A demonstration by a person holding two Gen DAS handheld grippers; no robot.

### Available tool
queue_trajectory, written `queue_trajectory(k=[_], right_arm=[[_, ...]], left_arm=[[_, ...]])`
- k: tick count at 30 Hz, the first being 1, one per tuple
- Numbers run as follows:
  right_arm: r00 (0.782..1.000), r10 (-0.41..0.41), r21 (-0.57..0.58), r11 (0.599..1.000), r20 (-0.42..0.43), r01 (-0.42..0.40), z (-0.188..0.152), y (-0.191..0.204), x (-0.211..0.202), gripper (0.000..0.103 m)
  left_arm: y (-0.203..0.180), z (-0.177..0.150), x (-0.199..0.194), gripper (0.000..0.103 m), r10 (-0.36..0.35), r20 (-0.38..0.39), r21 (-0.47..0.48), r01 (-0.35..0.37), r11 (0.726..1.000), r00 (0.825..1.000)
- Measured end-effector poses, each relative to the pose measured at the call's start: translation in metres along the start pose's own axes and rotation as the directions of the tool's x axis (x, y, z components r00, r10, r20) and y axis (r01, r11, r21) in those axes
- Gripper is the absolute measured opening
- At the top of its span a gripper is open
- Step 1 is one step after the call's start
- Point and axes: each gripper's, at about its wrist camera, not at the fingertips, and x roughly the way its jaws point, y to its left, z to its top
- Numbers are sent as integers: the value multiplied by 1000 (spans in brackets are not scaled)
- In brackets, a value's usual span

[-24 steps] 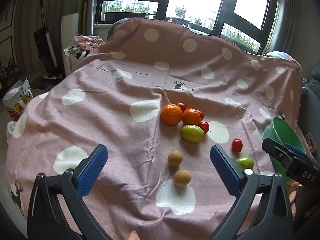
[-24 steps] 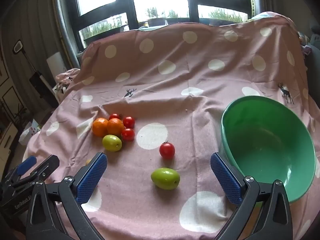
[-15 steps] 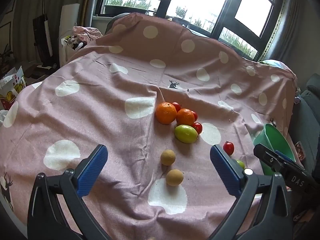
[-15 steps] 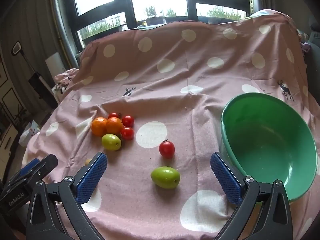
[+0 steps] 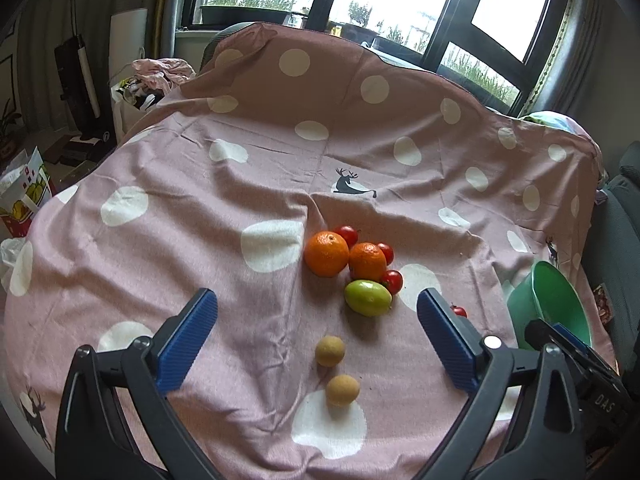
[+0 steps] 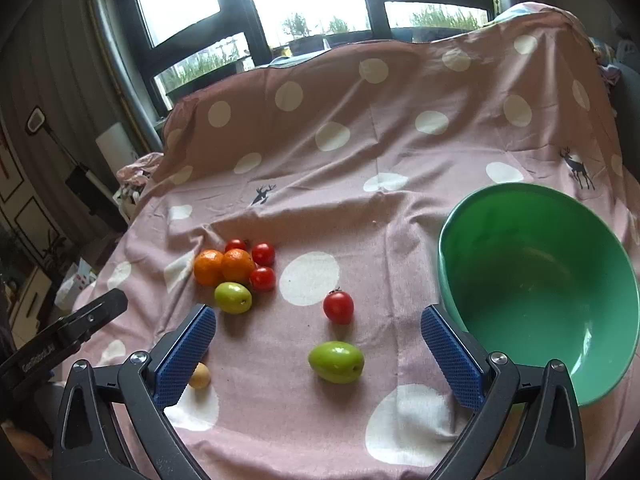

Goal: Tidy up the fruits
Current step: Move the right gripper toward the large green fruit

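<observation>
On the pink dotted cloth, two oranges point(image 5: 326, 253), small red tomatoes point(image 5: 392, 281) and a green fruit point(image 5: 367, 297) lie in a cluster. Two small tan fruits point(image 5: 329, 351) lie nearer, between the fingers of my open, empty left gripper point(image 5: 318, 338). In the right wrist view, a second green fruit point(image 6: 336, 361) and a lone tomato point(image 6: 338, 307) lie between the fingers of my open, empty right gripper point(image 6: 318, 348). An empty green bowl point(image 6: 532, 280) stands to their right; it also shows in the left wrist view point(image 5: 548, 308).
The cloth point(image 5: 200, 208) drapes over a raised back under the windows. A paper bag point(image 5: 20, 200) and a vacuum stand on the floor at the left. A grey seat point(image 5: 616, 240) is at the right.
The left gripper has moved forward toward the fruit; the tan fruits and cluster sit closer. The right gripper has barely moved. Both stay open.
</observation>
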Motion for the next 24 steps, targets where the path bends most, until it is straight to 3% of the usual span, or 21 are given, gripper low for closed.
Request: queue_trajectory(k=[3,8,10,16,24], right_arm=[[1000,8,25,1000,-6,-8,2,-6,0,97],[999,19,31,999,-38,-18,3,-11,4,84],[998,29,33,999,-58,-27,2,-11,6,79],[991,44,64,997,-128,-36,-4,-11,17,71],[981,41,104,994,-191,-22,-10,-18,29,67]], left_arm=[[-5,9,9,96,-19,-22,19,19,1000,1000],[-17,-7,13,92,-63,-35,54,65,996,997],[-20,-15,15,82,-78,-63,62,82,995,995],[-27,-29,25,72,-107,-123,85,117,989,987],[-33,-33,28,71,-126,-145,85,139,987,981]])
